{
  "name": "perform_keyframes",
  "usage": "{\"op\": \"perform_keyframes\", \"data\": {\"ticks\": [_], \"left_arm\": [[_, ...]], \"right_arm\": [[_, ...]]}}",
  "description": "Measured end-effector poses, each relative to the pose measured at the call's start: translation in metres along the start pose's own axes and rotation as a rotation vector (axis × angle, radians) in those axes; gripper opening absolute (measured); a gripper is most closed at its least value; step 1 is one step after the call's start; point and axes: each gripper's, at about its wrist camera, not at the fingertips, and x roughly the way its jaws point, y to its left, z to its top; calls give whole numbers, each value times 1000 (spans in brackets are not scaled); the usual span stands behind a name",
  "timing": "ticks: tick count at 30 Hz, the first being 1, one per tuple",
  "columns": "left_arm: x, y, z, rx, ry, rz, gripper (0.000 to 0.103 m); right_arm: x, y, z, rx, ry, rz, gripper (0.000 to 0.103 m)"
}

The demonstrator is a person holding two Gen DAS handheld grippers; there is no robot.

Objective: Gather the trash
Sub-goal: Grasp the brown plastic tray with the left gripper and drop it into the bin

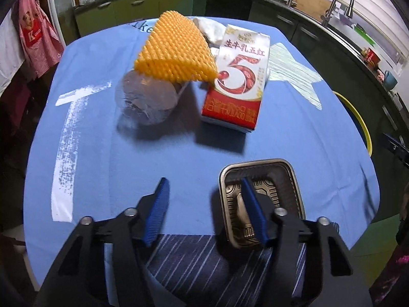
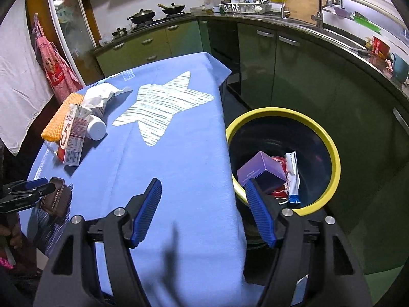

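My right finger [image 1: 251,209] covers the middle of the brown tray [image 1: 294,192], so whether its pad touches it I cannot tell. The yellow foam net [image 1: 173,48] hides the top of the clear plastic container [image 1: 145,99] and part of the crumpled tissue [image 1: 209,29]. The bin [image 1: 363,125] is cut off at the right of the frame.

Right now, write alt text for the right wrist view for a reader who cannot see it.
The open right gripper hovers over the edge of a blue tablecloth, beside a yellow-rimmed bin holding a purple box and wrappers. Far left, a milk carton and orange foam net wait on the cloth.
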Motion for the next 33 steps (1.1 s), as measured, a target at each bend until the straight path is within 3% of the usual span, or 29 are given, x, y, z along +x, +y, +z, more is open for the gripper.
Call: {"op": "perform_keyframes", "data": {"ticks": [6, 8, 13, 24, 30, 33], "left_arm": [[5, -3, -3, 14, 31, -14, 24], [5, -5, -3, 23, 34, -21, 9], [4, -8, -4, 37, 35, -34, 5], [-33, -24, 13, 110, -54, -71, 5], [-49, -59, 42, 216, -119, -120, 5], [-49, -94, 67, 292, -140, -169, 5]], "right_arm": [[0, -3, -1, 9, 0, 2, 66], [0, -4, -2, 12, -2, 3, 66], [0, -6, -3, 17, -6, 7, 67], [-12, -18, -2, 58, -38, -9, 67], [-24, -34, -6, 74, -44, -69, 67], [-34, -46, -10, 92, -61, -100, 67]]}}
